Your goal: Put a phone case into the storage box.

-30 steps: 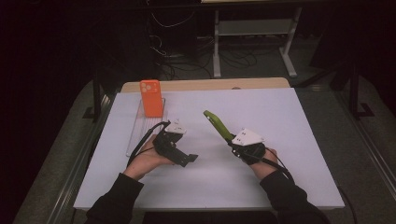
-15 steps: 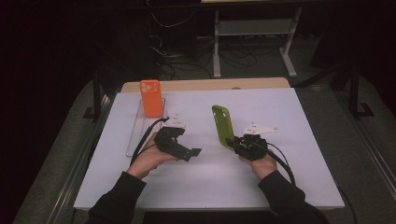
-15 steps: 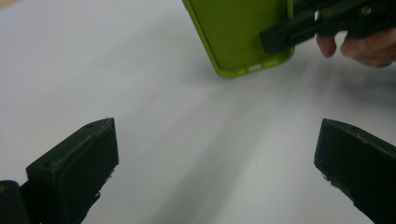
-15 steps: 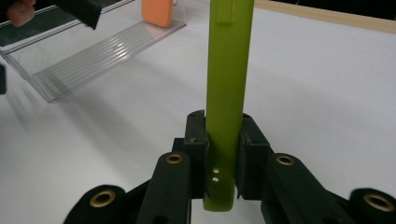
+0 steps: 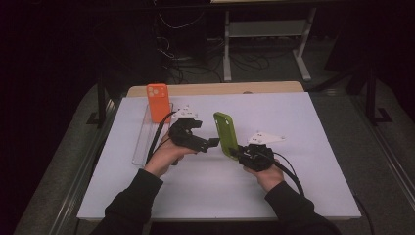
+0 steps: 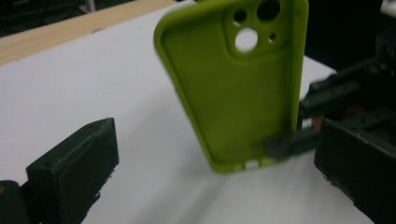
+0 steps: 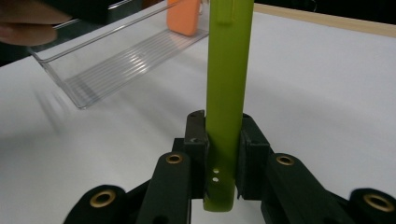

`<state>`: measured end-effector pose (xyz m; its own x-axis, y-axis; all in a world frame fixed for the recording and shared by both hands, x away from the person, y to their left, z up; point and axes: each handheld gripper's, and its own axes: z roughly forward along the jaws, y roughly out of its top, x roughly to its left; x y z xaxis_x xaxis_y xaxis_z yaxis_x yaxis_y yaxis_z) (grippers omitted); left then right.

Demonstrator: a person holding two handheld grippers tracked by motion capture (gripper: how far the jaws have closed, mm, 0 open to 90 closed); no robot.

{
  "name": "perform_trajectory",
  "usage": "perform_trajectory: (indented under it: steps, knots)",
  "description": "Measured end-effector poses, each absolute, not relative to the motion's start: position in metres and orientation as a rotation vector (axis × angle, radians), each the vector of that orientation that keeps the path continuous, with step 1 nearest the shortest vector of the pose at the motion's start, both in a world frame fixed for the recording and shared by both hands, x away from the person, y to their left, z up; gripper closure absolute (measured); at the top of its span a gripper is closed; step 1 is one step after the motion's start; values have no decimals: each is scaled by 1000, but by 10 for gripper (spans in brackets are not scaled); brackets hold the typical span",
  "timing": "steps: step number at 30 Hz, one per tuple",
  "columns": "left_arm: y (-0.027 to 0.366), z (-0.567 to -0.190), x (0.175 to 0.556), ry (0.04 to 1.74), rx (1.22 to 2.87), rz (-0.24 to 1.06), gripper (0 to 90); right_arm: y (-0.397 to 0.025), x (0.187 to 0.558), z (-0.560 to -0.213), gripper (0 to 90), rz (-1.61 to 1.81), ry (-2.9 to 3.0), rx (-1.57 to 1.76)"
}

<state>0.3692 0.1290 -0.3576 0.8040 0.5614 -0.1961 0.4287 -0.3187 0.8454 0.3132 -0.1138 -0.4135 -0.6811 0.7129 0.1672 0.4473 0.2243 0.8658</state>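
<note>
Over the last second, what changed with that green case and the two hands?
The right gripper, shut on the green case, swung it from a flat lean to upright on its bottom end and drew it a little nearer the person. The left gripper turned toward the case, jaws open either side of it, not yet gripping. The orange case stayed standing in the clear tray.

phone case (image 5: 226, 134) upright mid-table | tray (image 5: 143, 142) to its left | second case (image 5: 158, 102) in tray's far end
</note>
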Motion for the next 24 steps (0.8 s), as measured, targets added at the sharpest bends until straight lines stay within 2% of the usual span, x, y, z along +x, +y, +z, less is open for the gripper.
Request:
perform_trajectory:
  steps: [16,24]
  knots:
    - [113,-369,372,679,1948,142,0,-95,307,-413,760,1493,2243,1059]
    - [110,-373,372,703,1909,129,0,-91,307,-416,760,1477,2259,1049]
